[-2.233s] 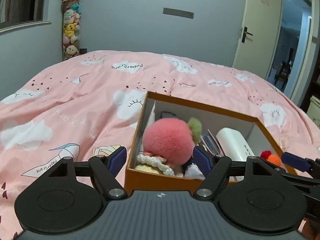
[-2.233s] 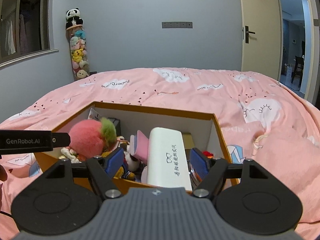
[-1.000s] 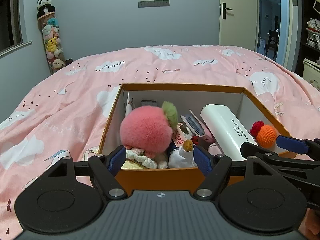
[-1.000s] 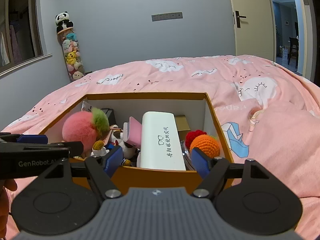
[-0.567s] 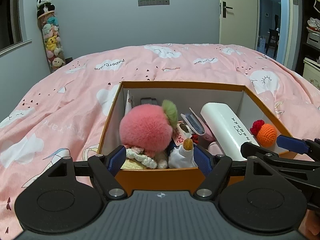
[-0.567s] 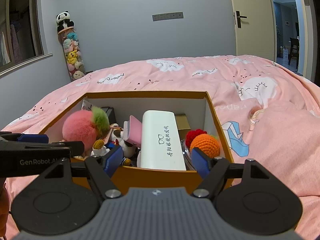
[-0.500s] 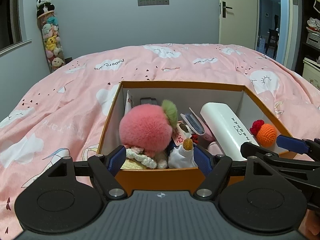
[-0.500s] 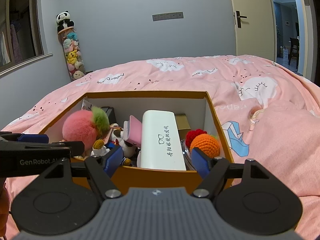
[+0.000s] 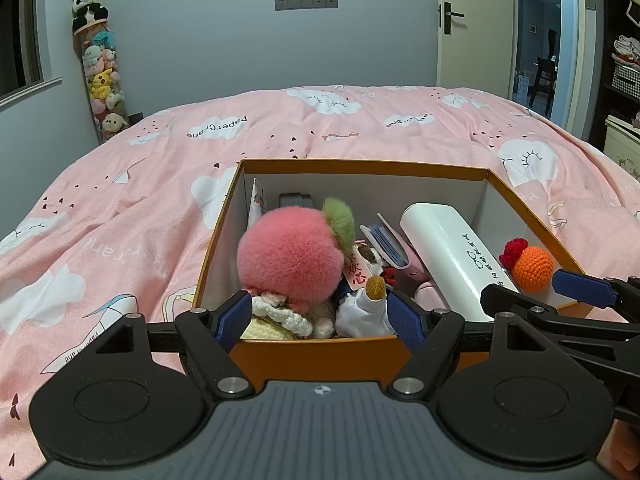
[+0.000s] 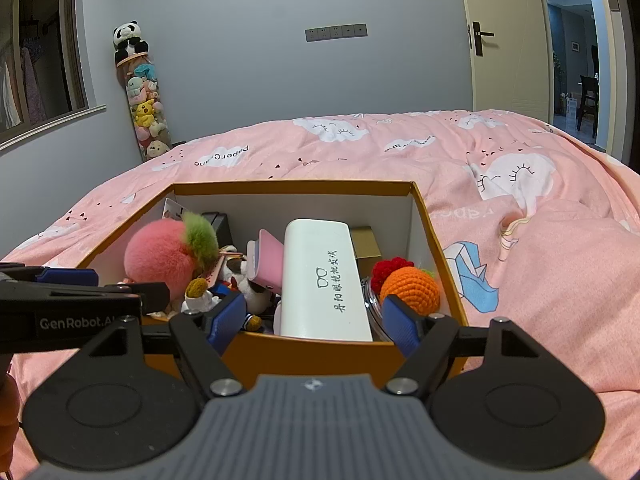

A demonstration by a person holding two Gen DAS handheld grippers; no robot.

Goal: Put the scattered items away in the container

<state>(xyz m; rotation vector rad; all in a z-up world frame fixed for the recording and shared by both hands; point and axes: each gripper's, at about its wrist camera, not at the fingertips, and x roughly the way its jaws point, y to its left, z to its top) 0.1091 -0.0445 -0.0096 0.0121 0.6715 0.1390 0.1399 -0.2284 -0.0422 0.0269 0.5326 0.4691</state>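
Note:
An orange cardboard box [image 9: 312, 354] [image 10: 304, 354] with white inner walls sits on the pink bed. Inside lie a pink fluffy peach toy [image 9: 290, 262] [image 10: 160, 260], a white glasses case [image 9: 452, 258] [image 10: 320, 276], an orange crochet ball with a red tuft [image 9: 530, 264] [image 10: 408, 286], a pink wallet [image 10: 268, 262] and several small trinkets. My left gripper [image 9: 320, 316] is open and empty at the box's near wall. My right gripper [image 10: 310, 318] is open and empty at the same wall, further right. Each gripper shows at the edge of the other's view.
A pink quilt [image 9: 120, 208] with cloud prints covers the bed all around the box. A tall tube of plush toys [image 9: 100, 76] stands at the back left wall. An open door [image 9: 536, 44] is at the back right.
In the last second almost nothing has moved. Earlier, both grippers drew back and rose a little, so the box's whole inside came into view.

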